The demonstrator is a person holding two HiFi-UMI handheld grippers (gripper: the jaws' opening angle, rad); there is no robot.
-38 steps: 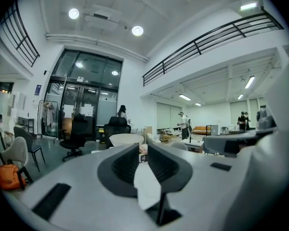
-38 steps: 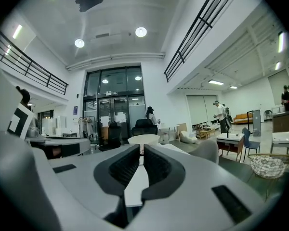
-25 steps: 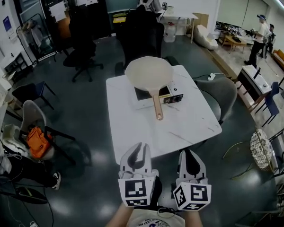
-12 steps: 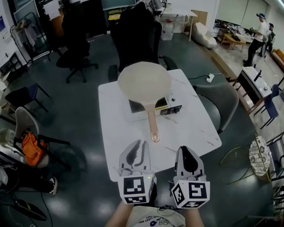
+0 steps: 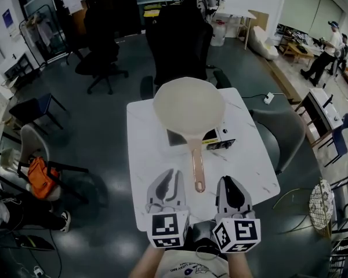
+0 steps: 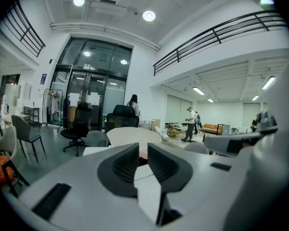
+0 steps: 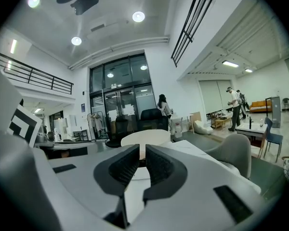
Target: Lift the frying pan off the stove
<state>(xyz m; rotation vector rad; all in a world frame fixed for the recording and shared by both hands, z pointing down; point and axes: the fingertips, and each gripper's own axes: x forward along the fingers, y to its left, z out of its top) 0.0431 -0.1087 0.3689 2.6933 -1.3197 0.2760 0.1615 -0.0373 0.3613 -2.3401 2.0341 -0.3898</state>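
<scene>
A cream frying pan [image 5: 189, 105] sits on a small portable stove [image 5: 211, 136] at the far half of a white table [image 5: 243, 161]. Its copper handle [image 5: 197, 168] points toward me. My left gripper [image 5: 164, 187] and right gripper [image 5: 230, 189] hover side by side over the table's near edge, both shut and holding nothing. The handle's end lies between them, a little ahead. In the left gripper view the pan [image 6: 133, 135] shows pale beyond the left gripper [image 6: 142, 154]. In the right gripper view the pan [image 7: 145, 137] shows beyond the right gripper [image 7: 142, 156].
A black office chair [image 5: 182, 44] stands behind the table, a grey chair [image 5: 276, 131] at its right. Another black chair [image 5: 102, 45] stands at the back left. A chair with an orange bag [image 5: 39, 177] is at the left. People [image 5: 327, 52] stand at the far right.
The view has closed in on the table. The pan and handle now sit nearer to both grippers, which have stayed shut and side by side.
</scene>
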